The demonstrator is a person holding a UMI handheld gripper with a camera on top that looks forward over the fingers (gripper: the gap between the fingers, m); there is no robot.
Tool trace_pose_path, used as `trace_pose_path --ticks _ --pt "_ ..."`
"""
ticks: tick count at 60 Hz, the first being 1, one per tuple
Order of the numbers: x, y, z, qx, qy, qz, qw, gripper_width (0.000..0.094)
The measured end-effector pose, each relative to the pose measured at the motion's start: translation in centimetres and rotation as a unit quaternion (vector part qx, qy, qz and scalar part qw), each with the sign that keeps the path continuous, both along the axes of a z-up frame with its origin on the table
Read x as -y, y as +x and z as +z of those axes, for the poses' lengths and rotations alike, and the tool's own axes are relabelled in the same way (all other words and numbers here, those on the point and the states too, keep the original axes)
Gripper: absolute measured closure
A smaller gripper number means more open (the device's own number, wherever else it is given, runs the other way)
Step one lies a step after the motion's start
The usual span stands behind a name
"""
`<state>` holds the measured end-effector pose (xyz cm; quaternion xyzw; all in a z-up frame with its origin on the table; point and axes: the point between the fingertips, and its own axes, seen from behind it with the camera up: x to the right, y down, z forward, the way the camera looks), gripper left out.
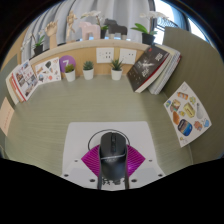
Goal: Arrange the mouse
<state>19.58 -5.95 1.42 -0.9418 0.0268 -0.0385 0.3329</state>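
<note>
A black computer mouse sits between my gripper's two magenta pads, with its front end pointing away from me. Both pads press against its sides, so the gripper is shut on it. The white fingers spread out to either side of it. A thin dark cord curves around the mouse's front end. The olive-grey desk top stretches ahead of it. I cannot tell whether the mouse rests on the desk or hangs just above it.
A stack of books leans at the far right. A colourful leaflet lies to the right. An open booklet lies at the far left. Small potted plants and a purple ball plant line the back wall under a shelf.
</note>
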Motion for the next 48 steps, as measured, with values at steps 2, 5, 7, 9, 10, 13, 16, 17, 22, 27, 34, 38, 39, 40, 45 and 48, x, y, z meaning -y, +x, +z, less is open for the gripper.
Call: trace_pose_path --ticks 2,5,7,9,10,13,16,17,22,27,34,38,39,40,45,48 --pt "0.4 -0.2 -1.3 -0.003 -0.011 0.006 1.000 0.0637" --pt "1.0 -0.8 -2.6 -0.018 -0.031 0.009 0.999 0.0628" --pt "0.6 -0.7 -2.2 -0.020 -0.016 0.008 1.000 0.0632" --pt "0.7 -0.5 -2.4 -0.021 -0.018 0.004 1.000 0.0616" --pt "0.9 -0.5 -2.5 -0.022 -0.026 0.006 0.999 0.0610" --pt "0.6 -0.5 -2.5 -0.023 -0.020 0.010 0.999 0.0610" --pt "0.7 -0.5 -2.5 -0.024 -0.020 0.012 0.999 0.0579" --pt "0.7 -0.5 -2.6 -0.026 -0.020 0.012 0.999 0.0570" --pt "0.6 -0.5 -2.7 -0.049 -0.015 0.001 0.999 0.0507" --pt "0.7 -0.8 -2.4 -0.069 -0.020 -0.001 0.997 0.0369" --pt "0.8 -0.5 0.0 -0.058 -0.010 0.030 0.998 0.0080" --pt "0.8 -0.7 3.9 -0.067 0.019 0.053 0.996 0.0070" --pt "0.9 -0.5 5.1 -0.067 0.029 0.058 0.996 0.0072" --pt "1.0 -0.3 6.3 -0.067 0.039 0.062 0.995 0.0074" --pt "2.2 1.1 12.6 -0.064 0.084 0.079 0.991 0.0070" --pt "3.2 2.3 16.1 -0.060 0.108 0.081 0.989 0.0074"
